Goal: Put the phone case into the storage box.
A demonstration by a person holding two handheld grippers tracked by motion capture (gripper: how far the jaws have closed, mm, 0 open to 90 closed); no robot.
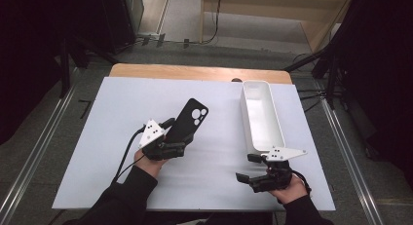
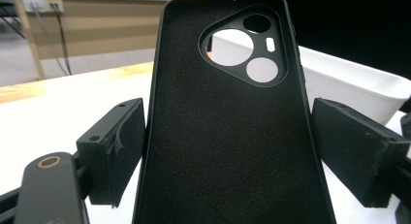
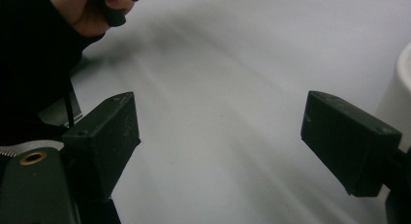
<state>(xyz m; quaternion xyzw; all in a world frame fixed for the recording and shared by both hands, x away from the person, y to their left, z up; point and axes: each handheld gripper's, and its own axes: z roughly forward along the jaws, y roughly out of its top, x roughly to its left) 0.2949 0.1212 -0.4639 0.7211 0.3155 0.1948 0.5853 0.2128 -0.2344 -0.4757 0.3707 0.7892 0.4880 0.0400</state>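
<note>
Your left gripper (image 1: 171,146) clasped the phone case (image 1: 188,121) by its lower end, long axis pointing away toward the white tray (image 1: 265,132); your right gripper (image 1: 251,167) stood released beside the tray's near end.

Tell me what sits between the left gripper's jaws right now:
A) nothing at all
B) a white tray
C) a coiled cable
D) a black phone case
D: in the left gripper view the black phone case, camera cutout at its top, stands between the two pads of the left gripper; the high view shows it sticking up out of that gripper, apart from the white tray.
</note>
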